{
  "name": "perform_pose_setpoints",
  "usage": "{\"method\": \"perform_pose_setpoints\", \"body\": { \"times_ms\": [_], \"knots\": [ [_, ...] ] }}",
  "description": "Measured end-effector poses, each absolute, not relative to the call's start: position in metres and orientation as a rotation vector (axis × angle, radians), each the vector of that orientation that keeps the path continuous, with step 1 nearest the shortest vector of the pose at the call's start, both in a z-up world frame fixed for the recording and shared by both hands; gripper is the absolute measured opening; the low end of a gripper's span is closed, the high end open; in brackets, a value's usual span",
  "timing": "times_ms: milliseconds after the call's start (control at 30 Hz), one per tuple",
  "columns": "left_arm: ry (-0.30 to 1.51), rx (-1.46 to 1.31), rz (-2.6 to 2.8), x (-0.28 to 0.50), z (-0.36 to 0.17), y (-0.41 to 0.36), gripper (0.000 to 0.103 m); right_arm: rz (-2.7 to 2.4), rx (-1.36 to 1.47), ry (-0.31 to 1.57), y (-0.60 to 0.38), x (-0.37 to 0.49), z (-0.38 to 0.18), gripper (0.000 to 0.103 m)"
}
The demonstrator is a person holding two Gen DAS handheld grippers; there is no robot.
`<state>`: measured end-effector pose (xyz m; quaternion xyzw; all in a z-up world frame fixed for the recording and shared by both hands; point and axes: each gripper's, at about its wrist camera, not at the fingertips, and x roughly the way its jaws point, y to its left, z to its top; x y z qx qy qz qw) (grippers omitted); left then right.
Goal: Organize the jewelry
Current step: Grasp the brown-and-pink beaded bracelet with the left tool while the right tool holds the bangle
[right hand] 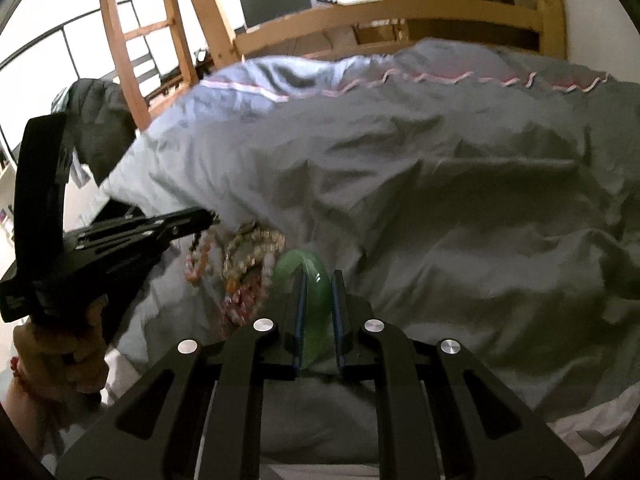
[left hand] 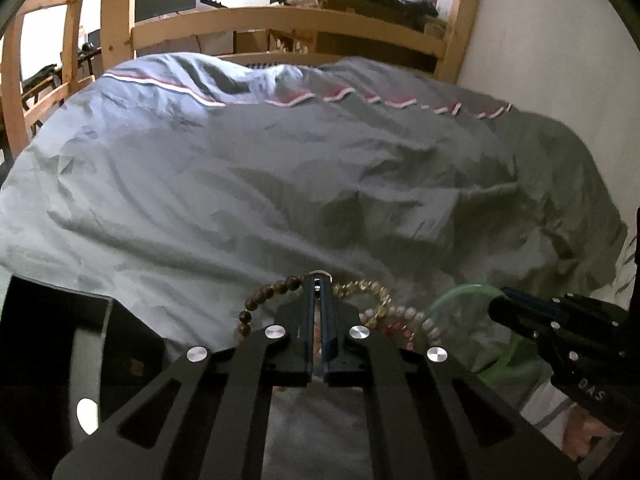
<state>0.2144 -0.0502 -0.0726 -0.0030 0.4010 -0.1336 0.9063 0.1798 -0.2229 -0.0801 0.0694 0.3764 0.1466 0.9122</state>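
My left gripper [left hand: 319,280] has its jaws nearly together, pinching something thin at the tips. In the left wrist view a brown bead bracelet [left hand: 260,300] loops off the left side of the tips and a gold-tone bead strand [left hand: 368,286] off the right. I can't tell which strand is actually caught between the pads. From the right wrist view the same gripper [right hand: 212,214] comes in from the left, with an orange-brown bead strand [right hand: 198,260] dangling right under its tips.

More beaded pieces sit in a cluster just right of the left fingers: a white-and-grey bead bracelet [left hand: 416,316] and a pink bead strand [left hand: 394,330], overlapping each other. Motion blur makes it hard to tell hanging from lying.

My right gripper [right hand: 317,280] is clamped on the green bangle [right hand: 316,292]. The ring stands edge-on between the blue pads, its top arc poking out past the fingertips. In the left wrist view that gripper [left hand: 502,304] enters from the right and bites the bangle's [left hand: 460,294] right rim. The bangle sits just right of the bead cluster, close to it; I can't confirm contact.

All of it is over the near edge of a rumpled grey duvet [left hand: 280,184] with a red-and-white trim stripe [left hand: 352,96]. A wooden bed frame [left hand: 288,24] is behind it, and a black box [left hand: 60,340] is at my lower left.
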Motion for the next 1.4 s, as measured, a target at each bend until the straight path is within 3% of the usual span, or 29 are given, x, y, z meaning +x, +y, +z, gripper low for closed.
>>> {"method": "perform_pose_setpoints", "body": {
  "times_ms": [800, 833, 900, 933, 967, 1200, 1233, 1267, 1333, 1400],
  "knots": [
    [0.782, -0.012, -0.268, 0.147, -0.021, -0.036, 0.003, 0.302, 0.101, 0.674, -0.224, 0.127, -0.023, 0.013],
    [0.793, 0.0, -0.265, 0.15, -0.025, -0.039, 0.007, 0.299, 0.102, 0.677, -0.225, 0.126, -0.024, 0.013],
    [0.817, 0.018, -0.272, 0.156, -0.038, -0.047, 0.039, 0.295, 0.107, 0.688, -0.226, 0.125, -0.029, 0.013],
    [0.821, 0.032, -0.269, 0.161, -0.048, -0.052, 0.066, 0.294, 0.109, 0.695, -0.227, 0.125, -0.032, 0.013],
    [0.82, 0.044, -0.267, 0.164, -0.053, -0.057, 0.068, 0.293, 0.109, 0.703, -0.228, 0.127, -0.035, 0.013],
    [0.914, 0.109, -0.269, 0.216, -0.101, -0.086, 0.068, 0.293, 0.134, 0.725, -0.233, 0.142, -0.048, 0.013],
    [0.932, 0.107, -0.268, 0.222, -0.108, -0.086, 0.061, 0.293, 0.139, 0.727, -0.234, 0.143, -0.049, 0.013],
    [0.946, 0.093, -0.281, 0.227, -0.113, -0.086, 0.042, 0.292, 0.144, 0.73, -0.234, 0.145, -0.051, 0.013],
    [0.969, 0.043, -0.315, 0.231, -0.116, -0.081, 0.018, 0.291, 0.147, 0.733, -0.234, 0.147, -0.052, 0.013],
    [0.952, 0.038, -0.317, 0.229, -0.11, -0.078, 0.015, 0.291, 0.146, 0.734, -0.233, 0.147, -0.051, 0.013]
  ]
}}
